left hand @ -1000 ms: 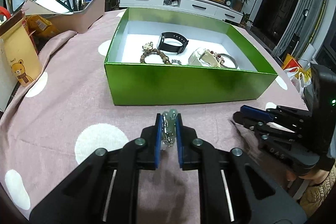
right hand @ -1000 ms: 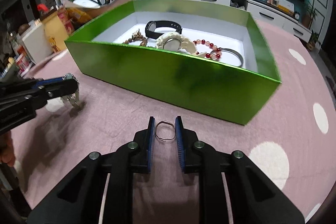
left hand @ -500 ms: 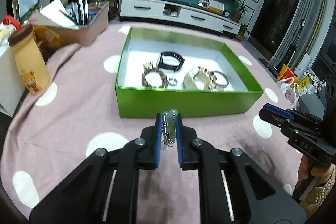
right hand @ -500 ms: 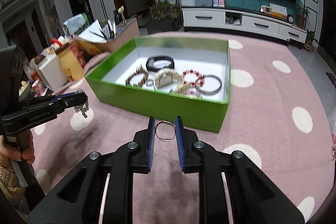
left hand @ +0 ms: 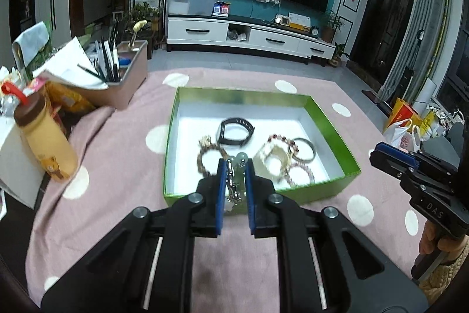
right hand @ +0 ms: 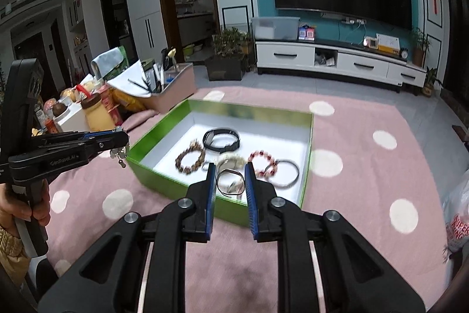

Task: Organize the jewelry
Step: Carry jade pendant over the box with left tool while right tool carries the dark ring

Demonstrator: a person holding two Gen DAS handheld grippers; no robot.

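Note:
A green box (left hand: 332, 126) (right hand: 164, 179) with a white floor holds a black band (left hand: 235, 131), bead bracelets (right hand: 190, 159) and a metal bangle (right hand: 283, 172). My left gripper (left hand: 234, 166) is shut on a pale green bead pendant with a metal chain (left hand: 236, 170), held high above the box's near wall. It also shows in the right wrist view (right hand: 118, 147), left of the box. My right gripper (right hand: 230, 176) is shut on a thin wire bangle (right hand: 230, 185), above the box's near edge. It also shows in the left wrist view (left hand: 381, 154).
The box lies on a pink cloth with white dots (left hand: 123, 166). At the left stand a yellow bear bottle (left hand: 44, 143), snack bags and a tray of pens and papers (left hand: 117, 78). Plastic bags (left hand: 404, 131) lie on the floor at the right.
Both grippers have risen well above the table with their pieces still held, and now look down into the box. The right gripper has moved over the box's near edge.

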